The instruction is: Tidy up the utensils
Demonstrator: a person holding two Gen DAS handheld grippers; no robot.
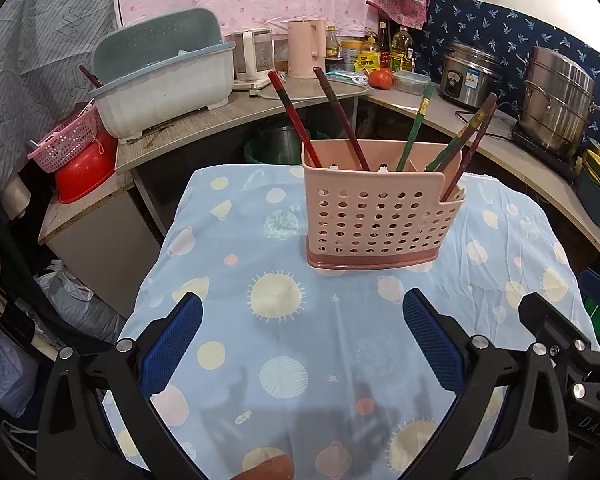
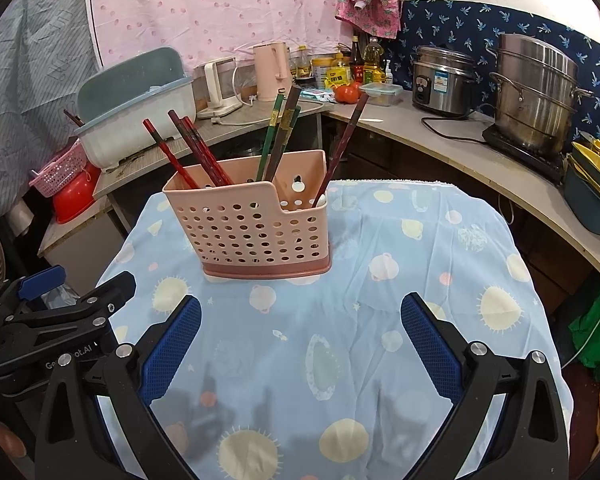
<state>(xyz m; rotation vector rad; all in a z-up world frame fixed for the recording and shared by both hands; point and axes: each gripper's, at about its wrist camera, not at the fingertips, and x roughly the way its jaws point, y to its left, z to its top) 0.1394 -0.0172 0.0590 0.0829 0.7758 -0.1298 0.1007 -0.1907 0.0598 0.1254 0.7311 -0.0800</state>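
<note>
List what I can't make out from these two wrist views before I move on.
- Chopsticks' lower ends: both views, hidden by the pink holder's perforated wall.
- Holder's inner dividers: mostly hidden behind its front wall.
- Bottle labels on the counter: too small.
- Left gripper and right gripper: open, bodies cut off below.

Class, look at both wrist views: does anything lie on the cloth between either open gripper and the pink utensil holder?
Nothing visible does. Only bare cloth lies between the left gripper or the right gripper and the pink holder; both grippers are empty.
</note>
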